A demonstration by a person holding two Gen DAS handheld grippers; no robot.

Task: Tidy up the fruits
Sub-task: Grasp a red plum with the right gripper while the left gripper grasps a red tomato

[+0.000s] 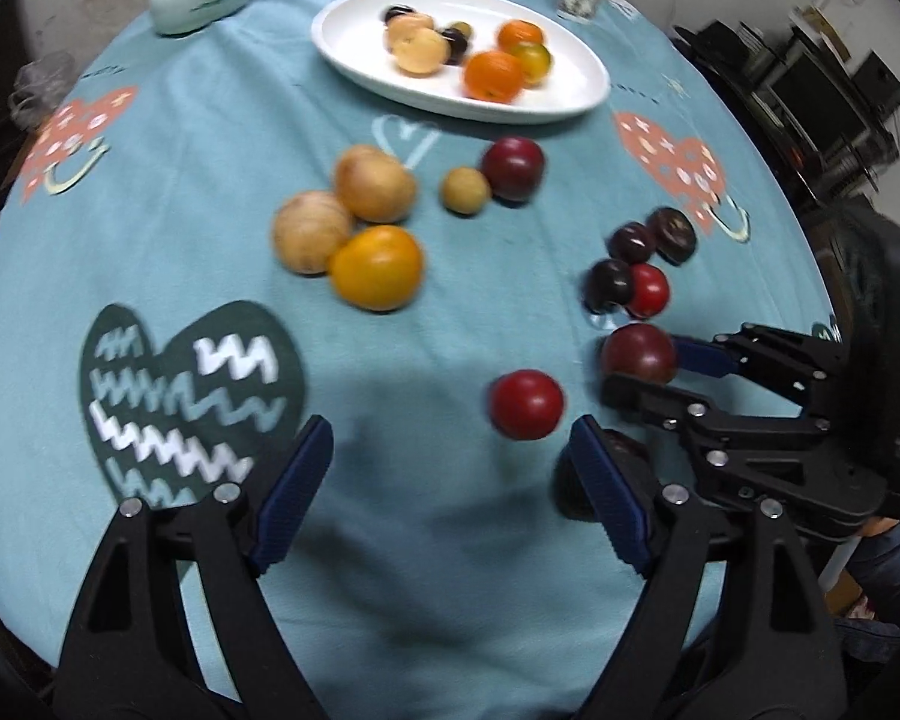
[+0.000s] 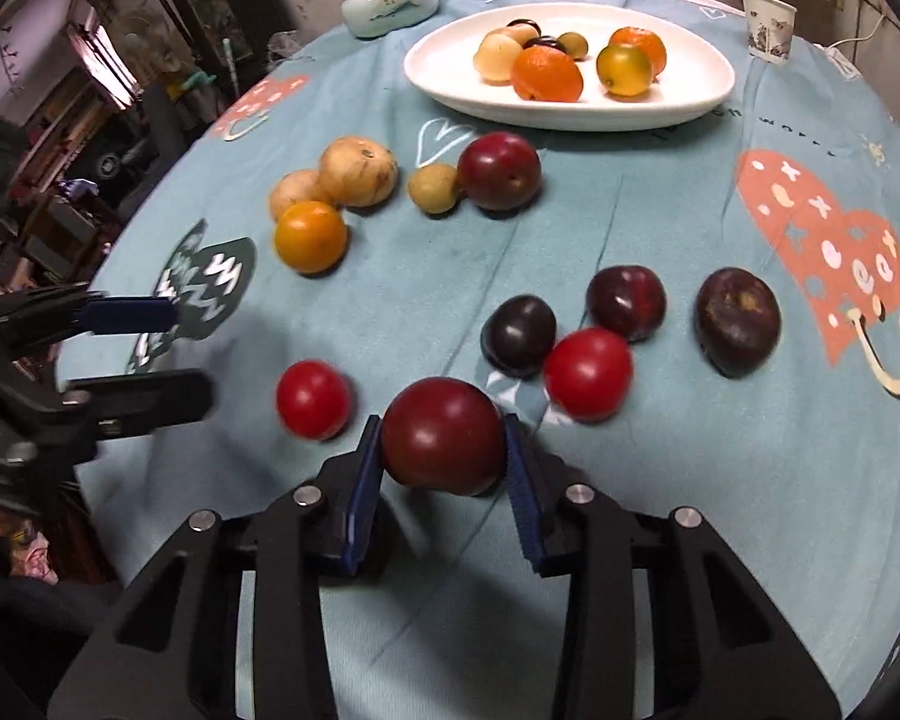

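Note:
My right gripper (image 2: 444,444) is shut on a dark red plum (image 2: 443,435), held just above the cloth; it also shows in the left wrist view (image 1: 637,354). My left gripper (image 1: 450,450) is open and empty, with a red tomato (image 1: 526,404) just beyond its right finger. A white oval plate (image 2: 450,75) at the far side holds several oranges and small fruits. Loose fruit lies between: an orange (image 2: 310,236), two tan fruits (image 2: 359,171), a small green one (image 2: 433,188), a plum (image 2: 498,170), and a cluster of dark plums (image 2: 626,302) with a red tomato (image 2: 588,373).
The round table wears a teal cloth (image 2: 660,210) with heart prints. A pale lidded dish (image 2: 388,2) stands at the far left and a paper cup (image 2: 770,26) at the far right. Dark furniture and clutter lie beyond the table's edges.

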